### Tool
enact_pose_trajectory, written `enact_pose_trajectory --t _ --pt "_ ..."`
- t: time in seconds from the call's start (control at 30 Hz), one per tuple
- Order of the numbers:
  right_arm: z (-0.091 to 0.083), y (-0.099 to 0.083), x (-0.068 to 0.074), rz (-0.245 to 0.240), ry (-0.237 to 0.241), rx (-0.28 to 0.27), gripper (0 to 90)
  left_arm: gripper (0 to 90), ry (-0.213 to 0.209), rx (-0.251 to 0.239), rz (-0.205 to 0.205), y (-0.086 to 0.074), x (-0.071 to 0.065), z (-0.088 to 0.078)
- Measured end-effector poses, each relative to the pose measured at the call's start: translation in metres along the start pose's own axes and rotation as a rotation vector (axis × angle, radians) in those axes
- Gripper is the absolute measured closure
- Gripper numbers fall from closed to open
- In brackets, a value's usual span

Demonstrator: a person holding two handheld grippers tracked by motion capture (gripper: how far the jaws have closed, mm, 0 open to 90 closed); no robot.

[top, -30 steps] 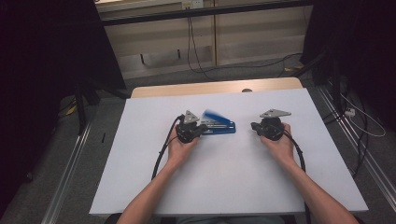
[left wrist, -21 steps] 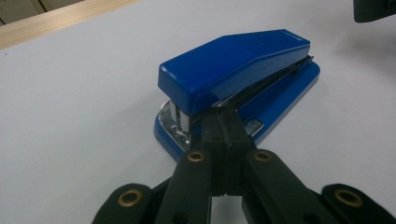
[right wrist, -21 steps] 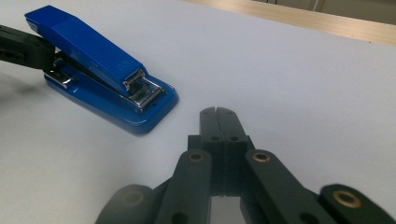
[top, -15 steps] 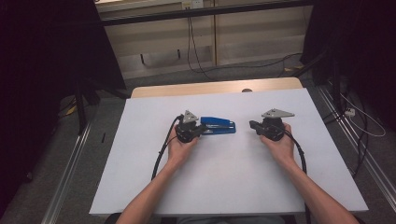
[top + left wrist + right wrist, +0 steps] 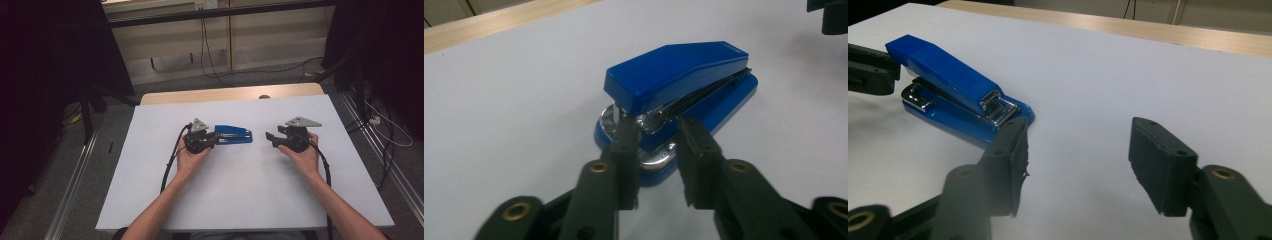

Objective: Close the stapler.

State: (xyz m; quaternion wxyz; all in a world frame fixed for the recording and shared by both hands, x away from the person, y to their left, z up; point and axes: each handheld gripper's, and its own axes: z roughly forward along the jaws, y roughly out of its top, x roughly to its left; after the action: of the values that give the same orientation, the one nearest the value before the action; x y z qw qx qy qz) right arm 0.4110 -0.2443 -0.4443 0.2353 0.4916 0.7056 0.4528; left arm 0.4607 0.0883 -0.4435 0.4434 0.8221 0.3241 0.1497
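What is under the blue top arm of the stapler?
Under the top arm of the blue stapler sit a shiny metal staple channel and the blue base. Whether staples are inside is hidden.

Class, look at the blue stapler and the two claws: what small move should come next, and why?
Probably draw the left claw back off the stapler. Its jaws have just been opening and stand at the stapler's rear end without pressing it; the right claw is open, apart from it.
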Motion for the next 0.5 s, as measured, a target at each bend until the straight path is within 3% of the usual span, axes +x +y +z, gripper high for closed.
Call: enact_pose_trajectory --t 0.37,0.5 --pt "0.001 0.000 0.004 0.031 -0.014 -0.003 7.3 25.3 0.054 -0.034 -0.016 -0.003 0.003 -0.009" --pt "-0.002 0.001 0.005 0.027 -0.025 -0.017 4.3 10.7 0.060 -0.059 -0.025 0.000 0.003 -0.013"
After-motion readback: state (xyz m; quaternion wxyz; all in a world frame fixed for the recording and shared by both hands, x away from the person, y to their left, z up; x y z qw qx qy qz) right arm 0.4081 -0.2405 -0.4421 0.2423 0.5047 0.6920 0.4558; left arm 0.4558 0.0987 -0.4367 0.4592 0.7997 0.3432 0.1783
